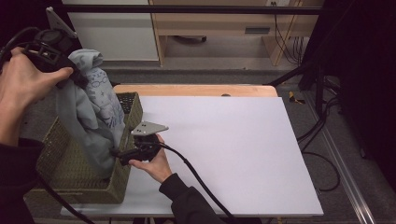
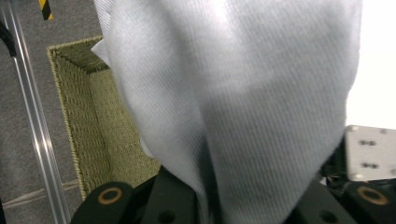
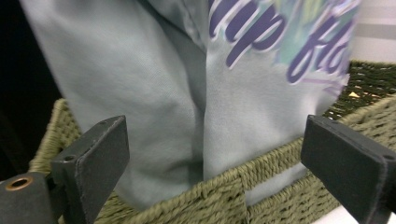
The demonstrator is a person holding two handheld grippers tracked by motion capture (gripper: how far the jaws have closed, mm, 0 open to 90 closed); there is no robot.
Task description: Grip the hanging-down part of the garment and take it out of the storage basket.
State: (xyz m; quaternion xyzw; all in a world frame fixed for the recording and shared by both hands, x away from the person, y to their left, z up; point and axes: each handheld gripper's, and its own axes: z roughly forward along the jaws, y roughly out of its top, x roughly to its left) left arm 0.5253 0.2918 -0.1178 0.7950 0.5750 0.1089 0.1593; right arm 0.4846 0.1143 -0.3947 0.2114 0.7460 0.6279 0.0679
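Note:
A pale grey garment (image 1: 93,116) with a purple printed design hangs from my left gripper (image 1: 80,80), which is shut on its top, high above the basket. The cloth (image 2: 243,93) drapes down between the left jaws. Its lower end reaches into an olive woven basket (image 1: 65,154) at the table's left. My right gripper (image 1: 115,153) is low at the basket's right wall and points at the garment. In the right gripper view its jaws stand open (image 3: 219,154), with the basket rim (image 3: 224,186) and the garment (image 3: 154,93) just ahead and nothing between the pads.
A white board (image 1: 233,149) covers the table to the right of the basket. A wooden table edge (image 1: 196,89) runs along the back. Cables (image 1: 322,140) lie on the floor at the right. The right gripper's grey plate (image 2: 371,154) shows beside the hanging cloth.

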